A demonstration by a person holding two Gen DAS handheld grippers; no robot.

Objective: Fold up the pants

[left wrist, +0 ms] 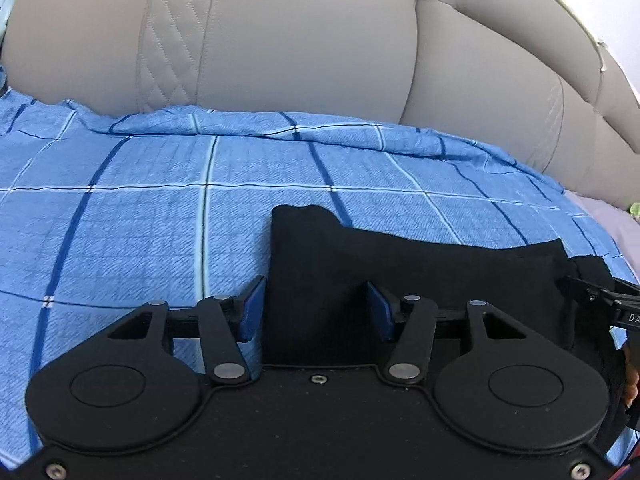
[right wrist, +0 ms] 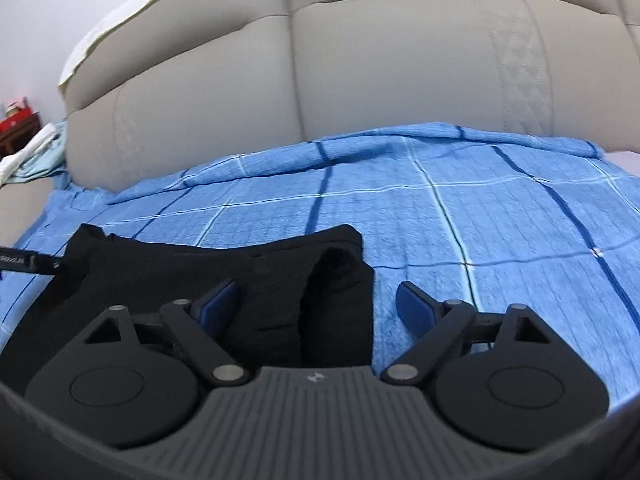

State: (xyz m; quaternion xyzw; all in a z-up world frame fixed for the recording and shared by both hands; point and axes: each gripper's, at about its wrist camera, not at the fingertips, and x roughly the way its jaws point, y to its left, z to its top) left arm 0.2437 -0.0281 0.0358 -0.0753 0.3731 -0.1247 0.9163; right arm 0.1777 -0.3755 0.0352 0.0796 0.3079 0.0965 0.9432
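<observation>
Black pants [left wrist: 400,264] lie folded on a blue checked bedsheet [left wrist: 140,200]. My left gripper [left wrist: 316,304] is open, its blue pads [left wrist: 252,308] straddling the left edge of the pants, with cloth between the jaws. In the right wrist view the pants [right wrist: 224,264] show a bunched fold at their right end. My right gripper [right wrist: 320,304] is open wide over that right end; its left pad [right wrist: 216,304] sits above the cloth and its right pad is over bare sheet. Each gripper's tip shows at the edge of the other's view.
A beige padded headboard [left wrist: 300,40] rises behind the sheet [right wrist: 480,220]. A pale cloth and a red box on a dark wooden stand [right wrist: 16,124] sit at the far left of the right wrist view.
</observation>
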